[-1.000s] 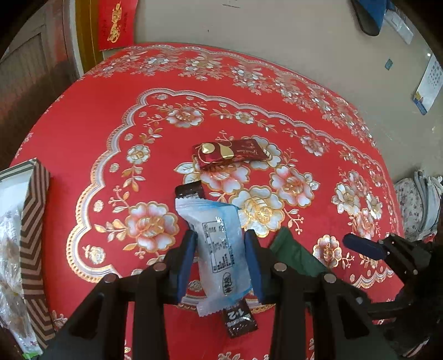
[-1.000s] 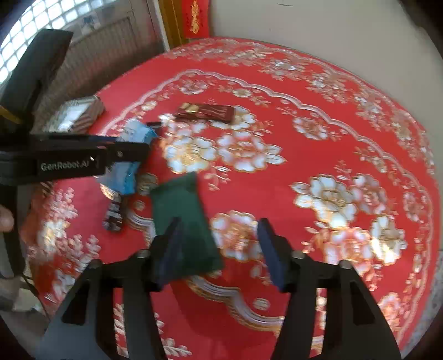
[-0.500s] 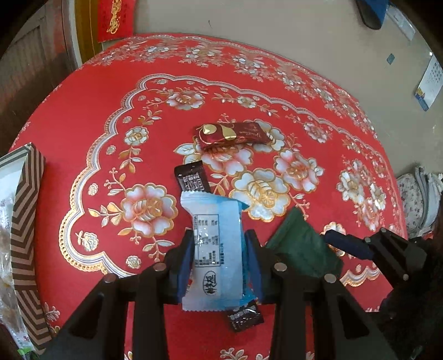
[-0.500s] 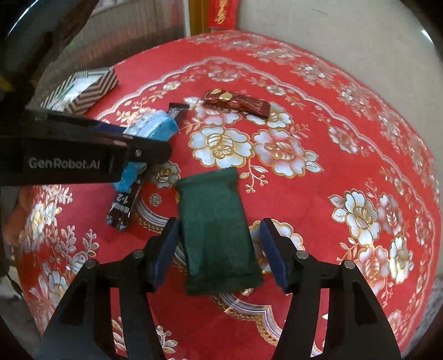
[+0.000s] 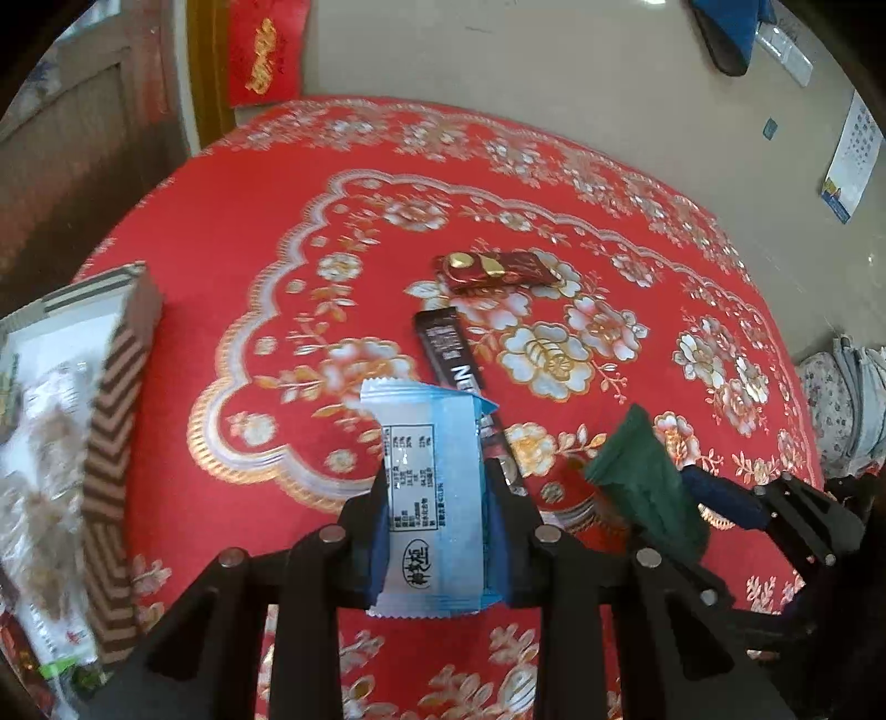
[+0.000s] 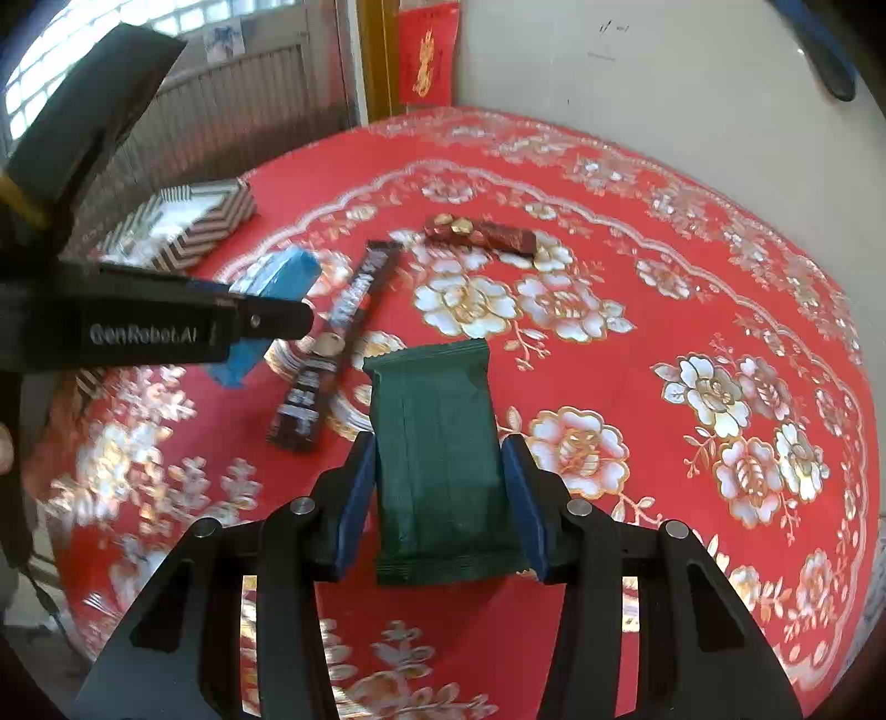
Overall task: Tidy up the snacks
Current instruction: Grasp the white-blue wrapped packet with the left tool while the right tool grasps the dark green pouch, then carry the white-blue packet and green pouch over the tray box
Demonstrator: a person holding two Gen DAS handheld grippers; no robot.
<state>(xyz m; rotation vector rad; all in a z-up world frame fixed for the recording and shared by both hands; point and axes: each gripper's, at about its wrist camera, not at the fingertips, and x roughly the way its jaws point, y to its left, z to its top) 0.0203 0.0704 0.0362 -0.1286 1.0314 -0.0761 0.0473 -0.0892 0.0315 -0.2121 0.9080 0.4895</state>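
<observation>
Fingers of the left gripper (image 5: 434,526) pinch a light blue snack packet (image 5: 429,498) by its long sides, the printed white label facing the camera and the packet lifted above the red flowered table (image 5: 249,232). Fingers of the right gripper (image 6: 440,498) likewise pinch a dark green snack packet (image 6: 437,454) by its two long edges, its far end pointing away over the cloth; in the left wrist view this green packet (image 5: 645,487) shows low on the right, held between the other gripper's blue pads. Just beyond both held packets a long dark brown stick sachet (image 6: 332,343) lies flat on the table, running lengthwise away from the cameras, its near part hidden behind the blue packet in the left wrist view. Farther on, near the middle of the table, a dark red wrapped bar with gold marks (image 5: 495,271) lies crosswise on the white flowers, apart from the sachet. At the table's left edge sits a box with a brown-and-white zigzag wall (image 5: 116,421), with pale packets inside it. Behind the table rises a beige wall (image 5: 526,61) carrying a red hanging with gold lettering (image 5: 266,50).
</observation>
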